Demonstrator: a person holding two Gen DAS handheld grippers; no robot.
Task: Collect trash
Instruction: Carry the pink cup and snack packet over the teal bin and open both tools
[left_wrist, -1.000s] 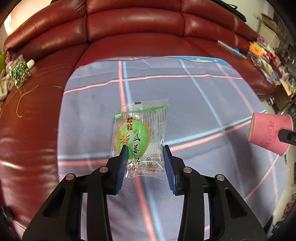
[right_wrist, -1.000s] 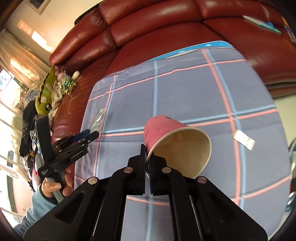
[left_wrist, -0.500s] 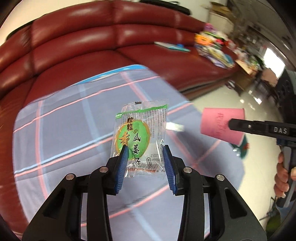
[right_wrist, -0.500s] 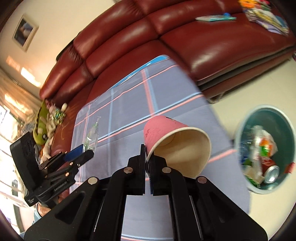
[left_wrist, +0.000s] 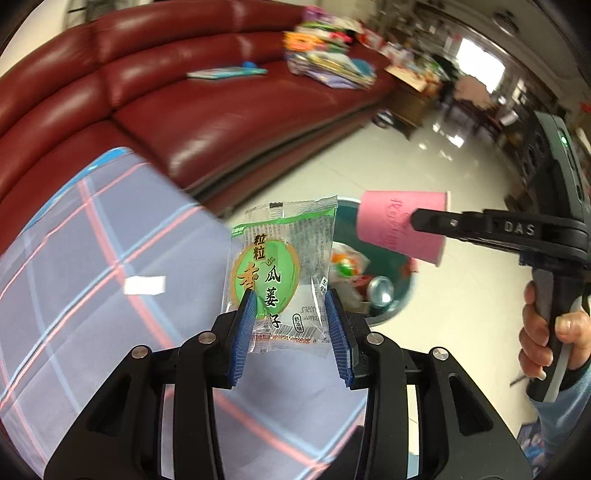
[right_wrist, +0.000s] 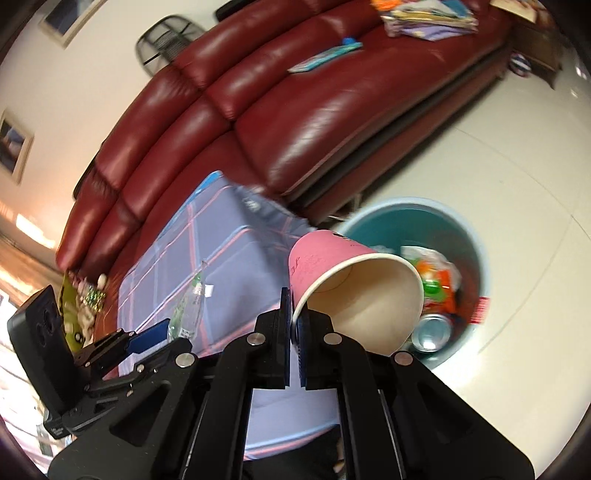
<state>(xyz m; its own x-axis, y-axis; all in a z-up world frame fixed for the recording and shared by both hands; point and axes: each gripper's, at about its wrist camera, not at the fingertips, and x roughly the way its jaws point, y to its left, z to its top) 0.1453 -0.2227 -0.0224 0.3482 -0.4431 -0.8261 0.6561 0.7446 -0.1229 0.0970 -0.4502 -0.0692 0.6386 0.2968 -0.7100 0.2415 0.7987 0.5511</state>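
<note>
Left wrist view, nearest first: left claw (left_wrist: 291, 325) clamped on the lower edge of a green-and-clear snack packet (left_wrist: 282, 273), blue pads (left_wrist: 244, 334) pressing it from both sides, packet standing upright between them and held in the air. Beyond the packet, partly hidden by it, a teal trash bin (left_wrist: 400, 291) on the pale floor, already holding a drink can (left_wrist: 380, 290) and crumpled wrappers. To the right, the right claw (left_wrist: 417, 221) pinches the wall of a pink paper cup (left_wrist: 400, 225), a hand (left_wrist: 546, 339) gripping its handle. Right wrist view confirms: right claw (right_wrist: 294, 325) closed tight on the cup's rim, cup (right_wrist: 351, 284) tipped on its side with the mouth toward the camera, bin (right_wrist: 476, 243) showing just beyond and below it; whether the cup is directly over the opening, cannot tell. Left behind on the plaid-covered counter (left_wrist: 74, 295): a small white scrap of paper (left_wrist: 144, 285), and in the right view a clear plastic bottle (right_wrist: 188, 306) seen past the left claw. Farther off, red leather sofa (left_wrist: 207, 110) with books and papers heaped at its far end. Judgement: mid-task. Some trash already binned, two pieces in hand and close to the bin but not yet released, at least the scrap and bottle left to fetch.
</note>
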